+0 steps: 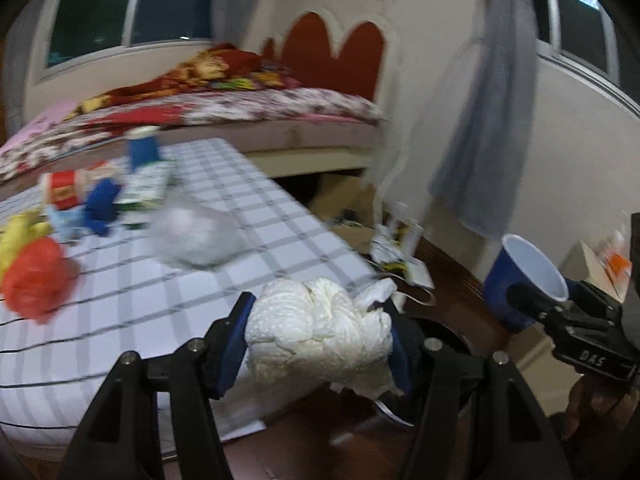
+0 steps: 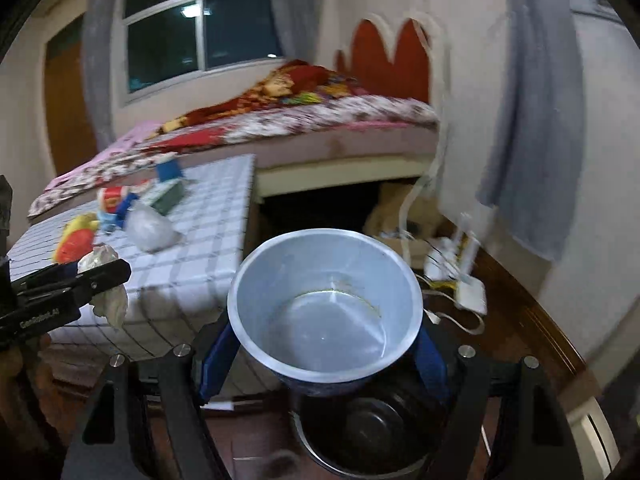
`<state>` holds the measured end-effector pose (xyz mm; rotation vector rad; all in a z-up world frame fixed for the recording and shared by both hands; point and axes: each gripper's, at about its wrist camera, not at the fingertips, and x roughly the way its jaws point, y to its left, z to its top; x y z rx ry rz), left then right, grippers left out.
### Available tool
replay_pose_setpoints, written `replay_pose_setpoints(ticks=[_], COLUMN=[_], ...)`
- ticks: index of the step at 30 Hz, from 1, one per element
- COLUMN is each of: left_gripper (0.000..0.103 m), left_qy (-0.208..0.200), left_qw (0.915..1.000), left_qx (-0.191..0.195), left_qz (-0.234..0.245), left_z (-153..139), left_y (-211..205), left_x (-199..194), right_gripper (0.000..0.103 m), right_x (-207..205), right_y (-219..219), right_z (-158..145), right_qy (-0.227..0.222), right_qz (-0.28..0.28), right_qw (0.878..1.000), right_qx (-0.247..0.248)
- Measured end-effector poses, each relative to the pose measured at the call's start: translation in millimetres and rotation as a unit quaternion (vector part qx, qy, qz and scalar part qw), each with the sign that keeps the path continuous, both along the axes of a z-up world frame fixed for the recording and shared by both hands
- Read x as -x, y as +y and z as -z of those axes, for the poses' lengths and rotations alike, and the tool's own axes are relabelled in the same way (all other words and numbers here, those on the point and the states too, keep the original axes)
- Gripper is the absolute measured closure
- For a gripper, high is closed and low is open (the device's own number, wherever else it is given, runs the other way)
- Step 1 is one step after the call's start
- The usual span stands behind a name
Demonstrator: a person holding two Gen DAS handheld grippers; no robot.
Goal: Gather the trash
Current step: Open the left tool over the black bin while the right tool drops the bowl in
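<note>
Between the blue pads of my left tool (image 1: 320, 344) sits a crumpled white paper wad (image 1: 320, 340), pinched from both sides and held clear above the near corner of the table (image 1: 120, 340) with its checked cloth. Beyond this tool and off to its left, more trash lies on the cloth: a clear plastic bag (image 1: 192, 236) nearest, an orange bag (image 1: 36, 284) and a yellow scrap (image 1: 18, 236) farther left, and past them a red-and-white wrapper (image 1: 62, 192), a blue piece (image 1: 102, 204) and a green-and-white carton (image 1: 146, 188), all blurred. Behind the table stands a bed (image 1: 280, 104) with a flowered cover.

To the right of my left tool, my right tool (image 2: 324, 360) carries a blue paper cup (image 2: 324, 308), its pads pressed against the cup's two sides, the white inside facing the camera and the mouth tilted up. From the left wrist view the same cup (image 1: 524, 276) shows out over the wooden floor (image 1: 460, 280). Directly under my right tool, below the cup, is a dark round bin (image 2: 372, 432) on the floor. Beyond that tool and to its right, a white power strip with cords (image 2: 460, 280) lies near the wall, under a grey curtain (image 2: 532, 120). From the right wrist view my left tool (image 2: 100, 280) appears at the far left, the paper wad in its grip.
</note>
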<state>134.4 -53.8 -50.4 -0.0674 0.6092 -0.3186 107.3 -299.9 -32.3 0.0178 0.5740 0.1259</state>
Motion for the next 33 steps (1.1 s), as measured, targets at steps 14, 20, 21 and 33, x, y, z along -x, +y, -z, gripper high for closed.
replay_pose_setpoints(ticks=[14, 20, 21, 33], left_gripper=[0.041, 0.001, 0.001, 0.001], left_qy=[0.100, 0.169, 0.186, 0.164], left_qw=[0.9897, 0.9778, 0.9752, 0.9851], left_qx=[0.010, 0.048, 0.051, -0.016], left_qz=[0.102, 0.114, 0.110, 0.049], left_z=[67, 104, 110, 95], left_y=[-105, -122, -121, -97], left_x=[-27, -39, -40, -11], right_gripper=[0.024, 0.020, 0.010, 0.006], right_x=[-19, -46, -50, -33], right_y=[-100, -125, -133, -137], right_z=[74, 122, 132, 134], right_qy=[0.121, 0.194, 0.207, 0.210], right_qz=[0.061, 0.054, 0.074, 0.125], right_qw=[0.988, 0.967, 0.960, 0.957], right_qx=[-0.071, -0.157, -0.175, -0.159])
